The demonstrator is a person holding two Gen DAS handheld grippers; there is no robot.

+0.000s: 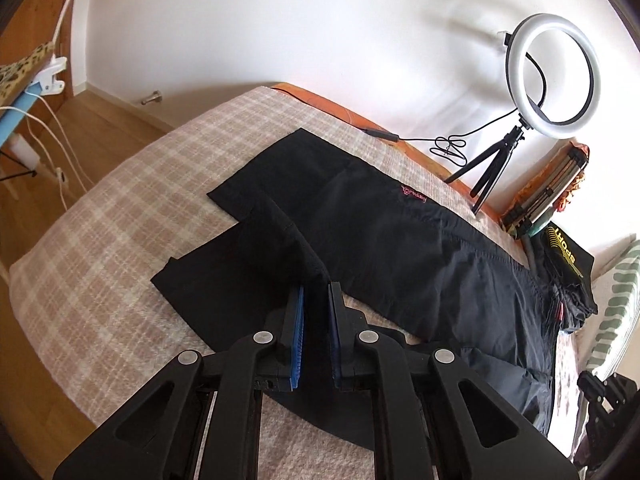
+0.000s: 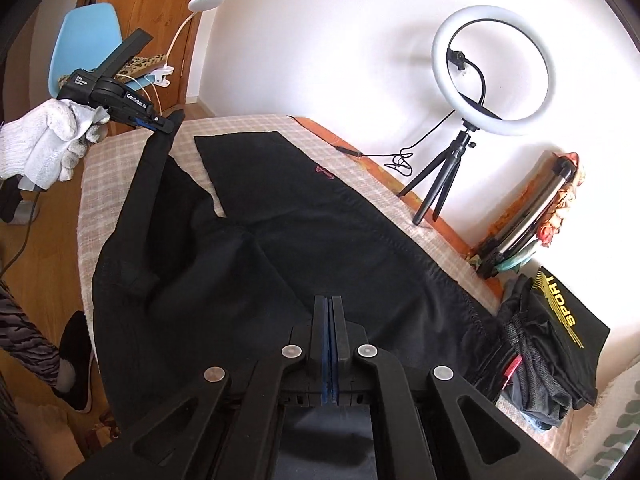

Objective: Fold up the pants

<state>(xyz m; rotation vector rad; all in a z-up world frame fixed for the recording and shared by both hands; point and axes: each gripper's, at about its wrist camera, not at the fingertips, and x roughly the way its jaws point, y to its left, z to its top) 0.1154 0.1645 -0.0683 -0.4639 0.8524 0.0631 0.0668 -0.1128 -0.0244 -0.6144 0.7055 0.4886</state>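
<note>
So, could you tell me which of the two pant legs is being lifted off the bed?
The nearer pant leg, pinched by the left gripper; the far leg, bearing pink embroidery, lies flat on the plaid bedcover.

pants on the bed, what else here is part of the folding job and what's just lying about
In the job:
black pants
left gripper, shut on a leg
right gripper, shut on the fabric
plaid bed cover underneath

Just lying about:
ring light
SPORT bag
blue chair
clip lamp

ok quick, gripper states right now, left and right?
Left gripper: shut on the black pants, leg edge lifted.
Right gripper: shut on the pants near the waist.
</note>
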